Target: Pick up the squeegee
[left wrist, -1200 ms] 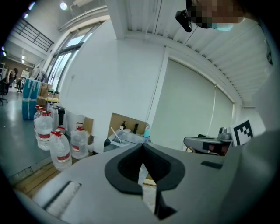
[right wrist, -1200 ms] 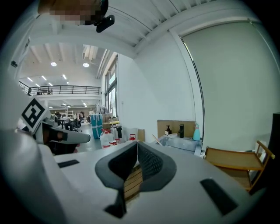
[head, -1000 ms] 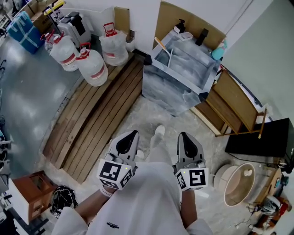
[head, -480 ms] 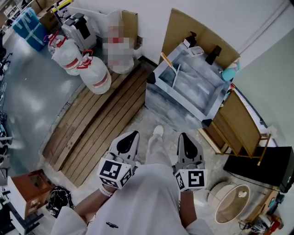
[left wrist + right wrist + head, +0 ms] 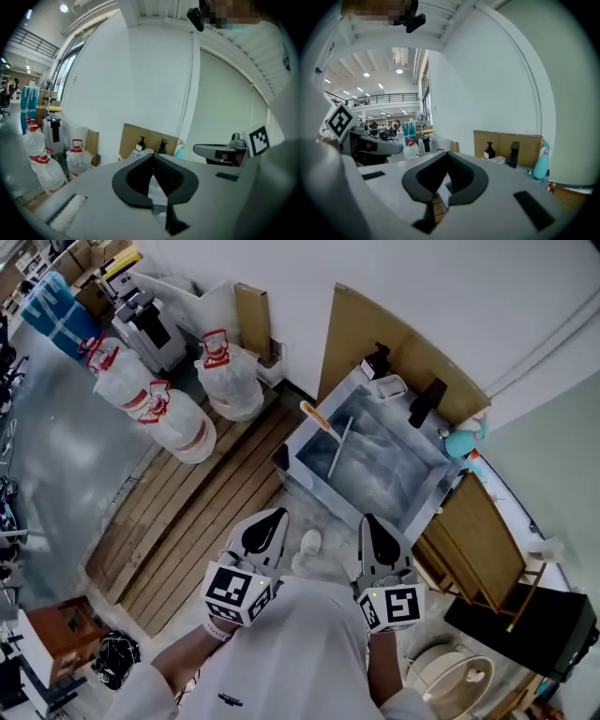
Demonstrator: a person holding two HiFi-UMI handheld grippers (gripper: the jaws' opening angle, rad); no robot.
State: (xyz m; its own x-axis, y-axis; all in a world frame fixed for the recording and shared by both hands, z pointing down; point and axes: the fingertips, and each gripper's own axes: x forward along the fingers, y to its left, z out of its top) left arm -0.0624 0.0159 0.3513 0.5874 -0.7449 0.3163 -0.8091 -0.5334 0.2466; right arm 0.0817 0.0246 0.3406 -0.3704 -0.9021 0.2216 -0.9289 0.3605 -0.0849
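Note:
The squeegee (image 5: 327, 441), with an orange handle and a pale shaft, lies slanted inside the marbled grey sink basin (image 5: 427, 491) by the far wall in the head view. My left gripper (image 5: 265, 525) and right gripper (image 5: 375, 532) are held side by side in front of the person's body, short of the basin's near edge. Both point toward the sink. Each has its jaws shut with nothing between them. The left gripper (image 5: 153, 157) and the right gripper (image 5: 448, 154) show their tips meeting. The squeegee does not show in either gripper view.
Big water jugs (image 5: 176, 425) stand at the left on wooden planks (image 5: 202, 498). A cardboard sheet (image 5: 394, 338) backs the sink, which carries a soap dispenser (image 5: 376, 361), a black tap (image 5: 427, 401) and a teal spray bottle (image 5: 460, 442). Wooden boards (image 5: 480, 545) lean at the right.
The person has walked toward the sink, which now lies much closer to both grippers. The grippers keep their spacing and stay shut.

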